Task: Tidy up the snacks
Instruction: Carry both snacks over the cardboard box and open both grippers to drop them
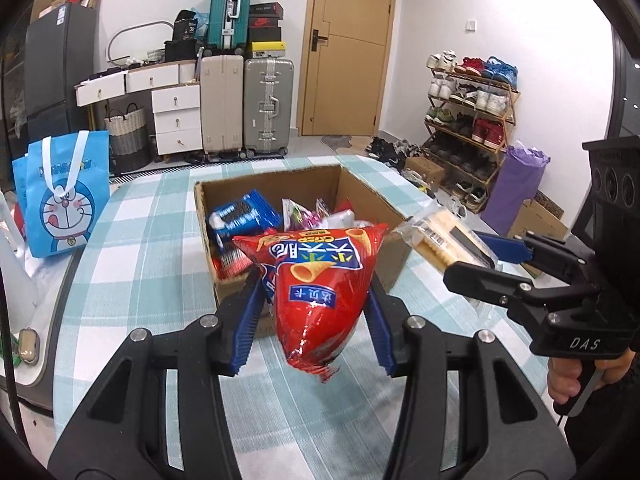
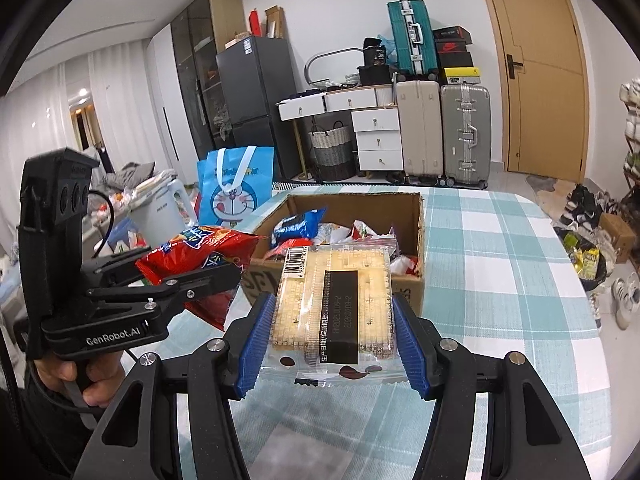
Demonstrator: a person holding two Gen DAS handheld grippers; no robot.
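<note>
Left fingers (image 1: 312,316) grip red chip bag (image 1: 320,280), hiding the box's (image 1: 360,184) near wall; right fingers (image 2: 332,344) clamp crackers (image 2: 332,300).

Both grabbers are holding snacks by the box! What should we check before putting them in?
1. Left gripper holds the red chip bag firmly: ok, the fingers squeeze both sides.
2. Right gripper holds the cracker pack: ok, clamped on both sides.
3. Cardboard box is open on top: ok.
4. Room left in the box: cannot tell; the blue cookie pack and other wrappers already pile up inside.
5. Snacks are over the box: not ok, both hang in front of its near wall.
6. Grippers apart from each other: ok.
</note>
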